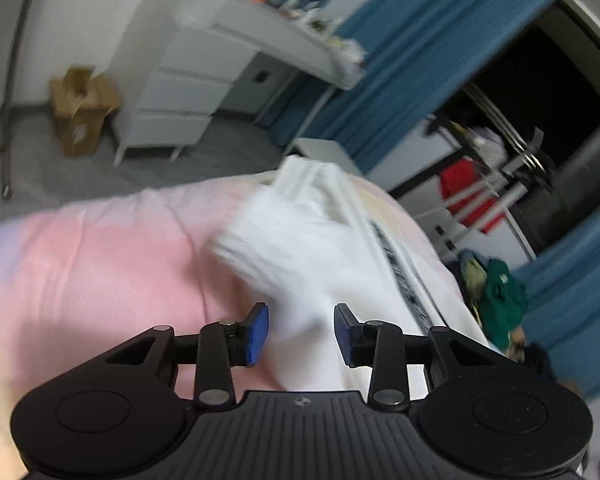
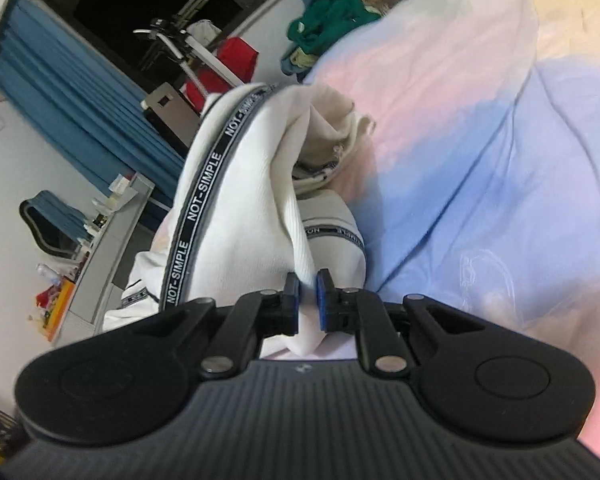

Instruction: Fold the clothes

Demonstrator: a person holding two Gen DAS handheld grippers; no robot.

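Right gripper [image 2: 308,300]: blue pads [image 2: 321,300] drawn close together, pinching a fold of the white garment [image 2: 240,208] between them; cloth runs up and away from the pinch in a raised ridge. Left gripper [image 1: 301,330]: jaws spread wide, blue pads [image 1: 259,332] apart, nothing held; white fabric lies in the gap ahead of them but contact with either pad cannot be confirmed, as the left wrist view is motion-blurred. Garment [image 1: 320,248]: white knit, bunched and partly folded over itself, carrying a black tape stripe [image 2: 198,208] lettered "NOT-SIMPLE" along its length; a second short run of the same tape shows on a lower layer just beyond the right pads. The garment rests on the bedspread [image 2: 480,140], a pastel cover in pink, blue and pale yellow patches, creased beside the cloth. Beyond the bed edge: a heap of green clothing [image 2: 332,20] and other items, blue curtains [image 1: 420,48] framing a dark window [image 1: 540,88], a red item [image 2: 228,64] on a drying rack. Left wrist view also takes in a white drawer unit [image 1: 180,96] under a cluttered desk top, and an open cardboard box [image 1: 82,108] on the grey floor.
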